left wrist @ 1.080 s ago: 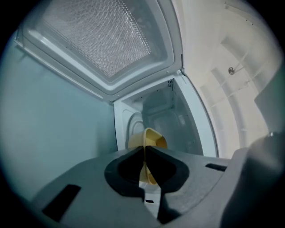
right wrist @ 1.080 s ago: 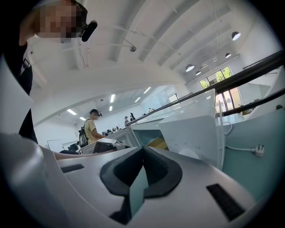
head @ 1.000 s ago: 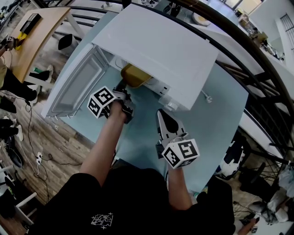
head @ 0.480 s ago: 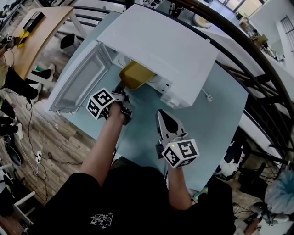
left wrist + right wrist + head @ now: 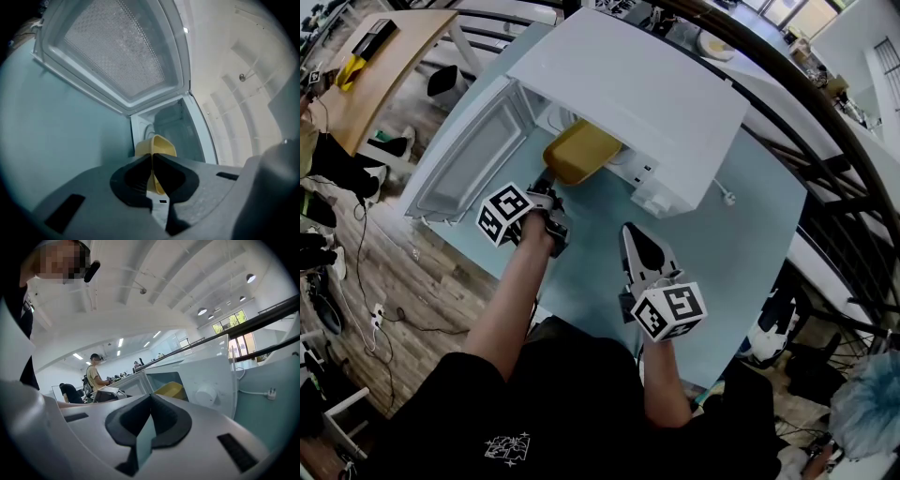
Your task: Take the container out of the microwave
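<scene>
Here, in the head view, we see the left tongs (image 5: pixel 546 180) clenched on the near rim of a yellow, round-cornered container (image 5: pixel 581 150). The container sits at the mouth of a boxy white microwave (image 5: pixel 628 84), partly past its front edge. The door (image 5: pixel 473 155) stands swung wide to the left, over the pale blue tabletop (image 5: pixel 741 244), which lies bare in front of the oven. The right tongs (image 5: pixel 630 234) hover well apart from the container, pointing toward the microwave.

In the left gripper view, the dark tips pinch the container's (image 5: pixel 161 146) thin rim, under the door's (image 5: pixel 122 51) dotted mesh window.

In the right gripper view, the right tongs (image 5: pixel 150 397) are pressed together with nothing between them. Beyond them we see the yellow container (image 5: pixel 169 390) in the opening and a round white knob (image 5: pixel 206 393).
</scene>
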`<state>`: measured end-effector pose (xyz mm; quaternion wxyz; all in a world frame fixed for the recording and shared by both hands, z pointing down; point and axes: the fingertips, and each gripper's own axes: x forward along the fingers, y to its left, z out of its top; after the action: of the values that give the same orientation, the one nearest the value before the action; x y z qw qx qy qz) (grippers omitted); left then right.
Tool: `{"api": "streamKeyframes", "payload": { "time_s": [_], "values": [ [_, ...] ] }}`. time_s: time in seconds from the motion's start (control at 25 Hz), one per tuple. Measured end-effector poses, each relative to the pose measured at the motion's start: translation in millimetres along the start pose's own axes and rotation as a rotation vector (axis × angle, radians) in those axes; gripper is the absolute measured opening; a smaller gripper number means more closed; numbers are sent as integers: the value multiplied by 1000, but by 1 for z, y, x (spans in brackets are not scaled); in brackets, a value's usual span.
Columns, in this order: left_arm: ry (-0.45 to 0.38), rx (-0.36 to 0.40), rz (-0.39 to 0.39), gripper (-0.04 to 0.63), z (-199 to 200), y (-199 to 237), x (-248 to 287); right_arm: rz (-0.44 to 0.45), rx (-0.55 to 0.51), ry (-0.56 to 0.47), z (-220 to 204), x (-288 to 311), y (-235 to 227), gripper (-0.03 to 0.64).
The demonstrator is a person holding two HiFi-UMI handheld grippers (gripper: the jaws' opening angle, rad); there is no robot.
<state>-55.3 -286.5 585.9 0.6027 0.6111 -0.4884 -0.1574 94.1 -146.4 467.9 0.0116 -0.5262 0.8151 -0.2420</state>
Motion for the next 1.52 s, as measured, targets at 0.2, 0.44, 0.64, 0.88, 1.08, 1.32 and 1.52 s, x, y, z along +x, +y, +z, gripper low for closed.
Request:
{"api": "streamKeyframes", "payload": {
  "time_s": [0.2,0.44,0.64,0.88,1.08,1.32,1.52],
  "values": [
    [0,-1,-3,28,1,4,-10,10,-8,-3,-3,-2,7,6],
    [-4,-8,-9,28,3,9,-23,4,-9,2,-6,-6,15,6],
    [-6,-6,-13,28,5,13,-36,0,-15,15,-12,-8,21,6],
    [-10,-12,-18,28,11,23,-52,3,-19,24,-19,-7,32,6],
    [-12,-17,-14,28,14,32,-63,4,-20,30,-24,-8,38,6],
    [-7,-18,-11,28,16,44,-77,1,-20,40,-35,-8,49,6],
    [10,-13,-4,28,11,58,-84,-5,-20,50,-46,-7,54,6]
  ]
}}
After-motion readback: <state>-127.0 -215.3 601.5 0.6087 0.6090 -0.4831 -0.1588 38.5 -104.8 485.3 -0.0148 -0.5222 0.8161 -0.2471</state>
